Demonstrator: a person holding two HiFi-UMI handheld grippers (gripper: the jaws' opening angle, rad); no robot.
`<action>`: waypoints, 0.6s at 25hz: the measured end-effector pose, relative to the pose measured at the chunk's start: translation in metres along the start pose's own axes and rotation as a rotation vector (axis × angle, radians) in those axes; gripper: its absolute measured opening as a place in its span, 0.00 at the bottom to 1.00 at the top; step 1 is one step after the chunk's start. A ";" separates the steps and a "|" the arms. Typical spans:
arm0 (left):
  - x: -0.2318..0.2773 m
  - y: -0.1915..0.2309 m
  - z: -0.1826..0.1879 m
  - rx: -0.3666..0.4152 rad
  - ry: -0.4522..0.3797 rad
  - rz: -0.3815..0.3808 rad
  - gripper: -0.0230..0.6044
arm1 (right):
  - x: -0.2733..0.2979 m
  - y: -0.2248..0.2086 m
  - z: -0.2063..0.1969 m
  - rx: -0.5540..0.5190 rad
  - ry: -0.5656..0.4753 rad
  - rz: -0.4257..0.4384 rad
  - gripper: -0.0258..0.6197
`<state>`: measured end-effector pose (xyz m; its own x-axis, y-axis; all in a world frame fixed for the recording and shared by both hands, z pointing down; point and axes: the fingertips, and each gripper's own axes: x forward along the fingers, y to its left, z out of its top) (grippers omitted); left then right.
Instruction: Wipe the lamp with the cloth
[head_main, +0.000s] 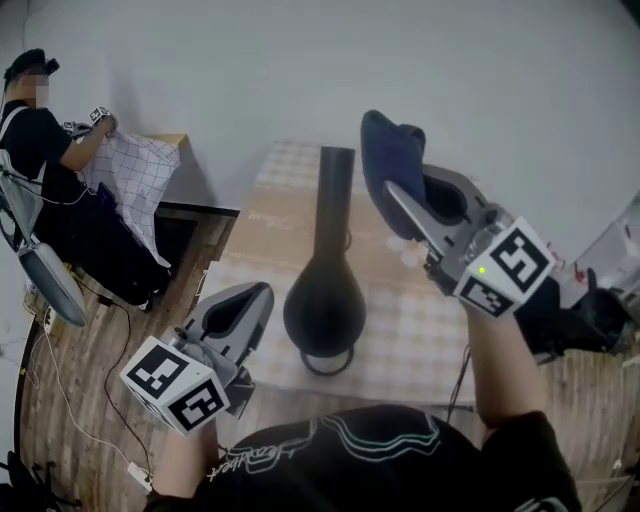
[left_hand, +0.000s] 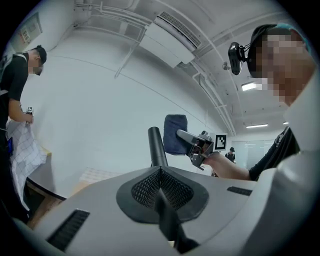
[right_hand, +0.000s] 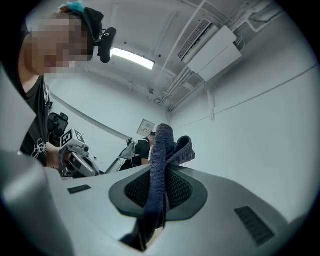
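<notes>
Right gripper (head_main: 400, 205) is clamped shut on a dark blue terry cloth (head_main: 388, 148), held high just right of the upright neck of the black gourd-shaped lamp (head_main: 325, 300). Left gripper (head_main: 255, 295), closed on nothing, is parked low beside its bulb, so the neck's probably reached easiest from the right.

Lamp (head_main: 325, 300) upright on table (head_main: 420, 345) at centre, left gripper (head_main: 250, 302) just beside lamp base on near left, right gripper (head_main: 397, 200) right of lamp neck, cloth (head_main: 388, 160) in its jaws beside neck top, second person (head_main: 38, 150) far left, well apart from table
</notes>
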<state>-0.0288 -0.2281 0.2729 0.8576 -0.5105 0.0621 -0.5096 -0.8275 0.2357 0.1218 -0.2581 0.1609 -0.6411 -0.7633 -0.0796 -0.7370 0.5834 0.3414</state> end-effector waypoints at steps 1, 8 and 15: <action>-0.001 0.005 0.001 -0.002 0.003 -0.013 0.04 | 0.006 0.000 0.002 -0.014 0.006 -0.012 0.12; -0.008 0.019 -0.005 -0.011 0.020 -0.092 0.04 | 0.020 0.004 0.007 -0.120 0.063 -0.090 0.12; 0.001 0.032 -0.009 -0.021 0.050 -0.193 0.04 | 0.033 0.013 -0.001 -0.119 0.110 -0.136 0.12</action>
<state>-0.0435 -0.2531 0.2895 0.9419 -0.3302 0.0620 -0.3344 -0.9035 0.2680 0.0913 -0.2760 0.1638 -0.5057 -0.8622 -0.0317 -0.7802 0.4412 0.4434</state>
